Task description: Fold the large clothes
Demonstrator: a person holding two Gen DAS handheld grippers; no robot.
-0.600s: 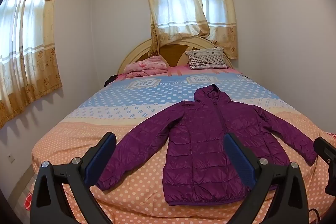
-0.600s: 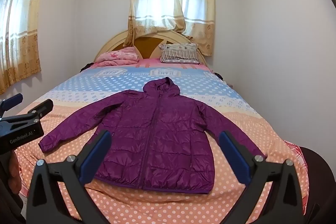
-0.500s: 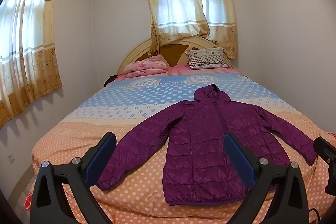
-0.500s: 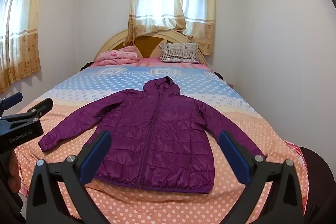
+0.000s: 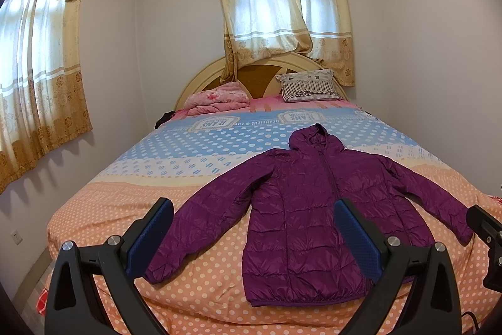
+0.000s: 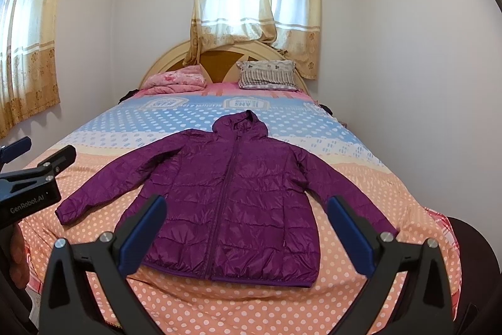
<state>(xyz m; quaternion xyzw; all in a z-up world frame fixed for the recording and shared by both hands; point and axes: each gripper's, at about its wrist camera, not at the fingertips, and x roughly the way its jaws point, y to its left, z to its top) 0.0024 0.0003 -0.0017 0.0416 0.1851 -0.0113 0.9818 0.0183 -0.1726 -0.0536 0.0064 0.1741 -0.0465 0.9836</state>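
Purple quilted hooded puffer jacket (image 5: 317,209) lies flat on the polka-dot bedspread (image 5: 109,209), front up, hood away from you, sleeves splayed. Your L gripper (image 5: 254,237) & R gripper (image 6: 248,234) both spread wide, empty, above hem. L is nearer its left-lying sleeve.

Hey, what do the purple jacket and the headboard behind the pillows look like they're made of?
The purple jacket looks like a thin synthetic shell, probably nylon or polyester, over padding: it has a slight sheen, fine crinkles and stitched horizontal quilting. The headboard looks like wood or a wood-look board, with a smooth pale cream arched frame and darker brown inset panels; from here, paint, veneer or laminate can't be told apart.
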